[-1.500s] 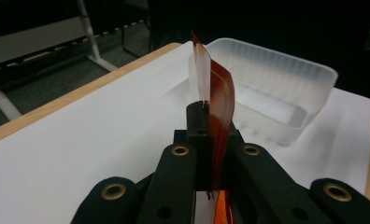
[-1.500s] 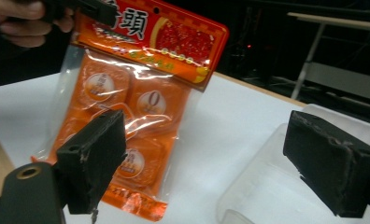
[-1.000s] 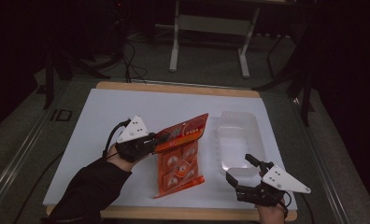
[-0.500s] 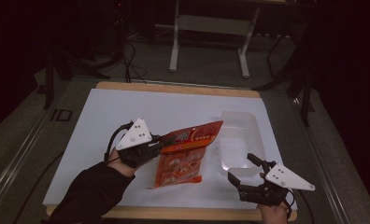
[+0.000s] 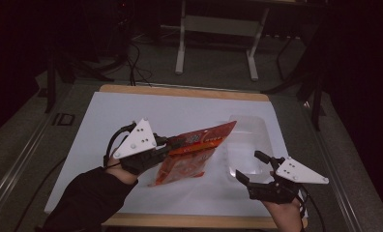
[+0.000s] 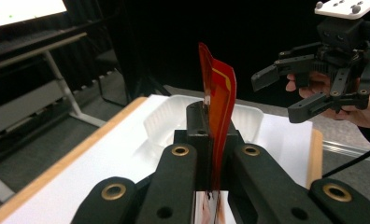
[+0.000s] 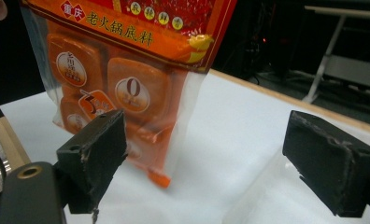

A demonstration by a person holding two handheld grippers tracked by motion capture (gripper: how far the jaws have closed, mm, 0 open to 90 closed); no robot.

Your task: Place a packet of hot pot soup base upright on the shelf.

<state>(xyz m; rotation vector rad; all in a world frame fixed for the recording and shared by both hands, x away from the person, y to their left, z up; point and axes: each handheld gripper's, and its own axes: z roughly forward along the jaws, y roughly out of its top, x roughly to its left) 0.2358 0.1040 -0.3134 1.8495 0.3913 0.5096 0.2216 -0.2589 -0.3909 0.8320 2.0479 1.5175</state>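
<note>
Above the white table mat, the orange seasoning pouch is held hanging by its top edge, pinched in the clenched left gripper. The right gripper waits released beside the clear plastic tray. The pouch should be kept level, carried over the tray, and lowered before letting go.

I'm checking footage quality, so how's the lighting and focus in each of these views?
High view: white table lit, surroundings nearly black, soft focus. Left gripper view: red packet sharp, backdrop dark, right gripper readable. Right gripper view: packet print legible, near black jaws blurred, clear tray faint.
</note>
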